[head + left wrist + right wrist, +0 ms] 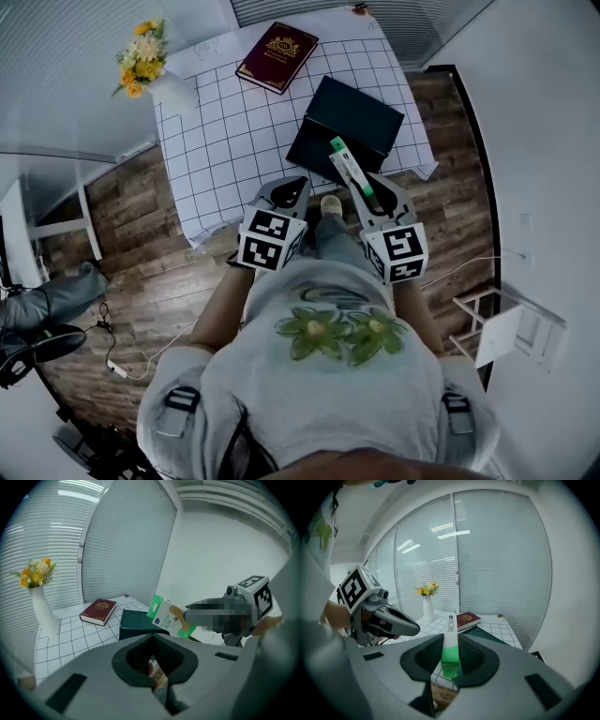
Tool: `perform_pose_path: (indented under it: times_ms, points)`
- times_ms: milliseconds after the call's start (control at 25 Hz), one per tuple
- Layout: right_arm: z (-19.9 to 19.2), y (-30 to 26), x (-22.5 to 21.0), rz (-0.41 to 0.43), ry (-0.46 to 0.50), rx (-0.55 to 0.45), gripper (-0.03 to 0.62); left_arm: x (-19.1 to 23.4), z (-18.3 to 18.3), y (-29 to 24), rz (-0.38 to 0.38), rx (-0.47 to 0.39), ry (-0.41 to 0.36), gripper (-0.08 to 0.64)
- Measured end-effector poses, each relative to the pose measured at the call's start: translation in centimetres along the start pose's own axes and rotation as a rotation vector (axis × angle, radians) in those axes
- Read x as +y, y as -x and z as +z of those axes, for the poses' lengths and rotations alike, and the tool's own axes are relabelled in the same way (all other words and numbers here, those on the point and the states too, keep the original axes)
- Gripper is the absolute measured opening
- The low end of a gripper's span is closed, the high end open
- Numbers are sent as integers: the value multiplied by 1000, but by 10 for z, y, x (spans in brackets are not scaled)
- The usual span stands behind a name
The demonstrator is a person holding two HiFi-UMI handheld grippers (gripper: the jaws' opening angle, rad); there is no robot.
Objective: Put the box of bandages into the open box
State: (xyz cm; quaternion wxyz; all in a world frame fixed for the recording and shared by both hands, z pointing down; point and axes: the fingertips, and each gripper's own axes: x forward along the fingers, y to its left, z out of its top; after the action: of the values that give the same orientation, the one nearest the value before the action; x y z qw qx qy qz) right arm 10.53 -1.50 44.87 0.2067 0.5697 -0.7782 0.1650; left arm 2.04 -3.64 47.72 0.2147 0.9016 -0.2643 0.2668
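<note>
Head view. Wood floor; table (220, 141) under a white grid cloth. On it: one vase (169, 89) of flowers, one red book (277, 56), one dark open box (352, 117) at the near edge. Right gripper (373, 192) is clamped on the one bandage box (353, 171). Its long axis runs on from the jaws, white end forward, tip over the open box's near wall. Left gripper (292, 186) is just beside it, carrying nothing.

Left gripper view. Jaws together, only floor showing in the gap behind them. Bandage box (168, 616) is up and to the right, broad face showing, hanging before the open box (136, 623). Book (98, 611) and vase (44, 613) are further left.

Right gripper view. Jaws pinch the bandage box (451, 641) by its green end, narrow edge up. The open box (490, 637) lies straight ahead and slightly right, just past the white tip. Left gripper (410, 629) is off to the left, tips together.

Judgement: the right gripper is the nearer one. The move needs a short carry forward and down along the bandage box's own axis.
</note>
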Motion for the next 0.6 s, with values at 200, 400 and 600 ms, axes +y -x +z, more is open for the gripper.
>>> perform_pose_path:
  times_ms: [200, 400, 600]
  points:
    - [3, -10, -7, 42, 13, 1, 91, 4, 3, -6, 39, 4, 29, 6]
    - [2, -18, -9, 79, 23, 7, 91, 4, -1, -10, 65, 17, 52, 6]
    - [1, -24, -5, 119, 38, 16, 91, 7, -5, -10, 91, 25, 74, 6]
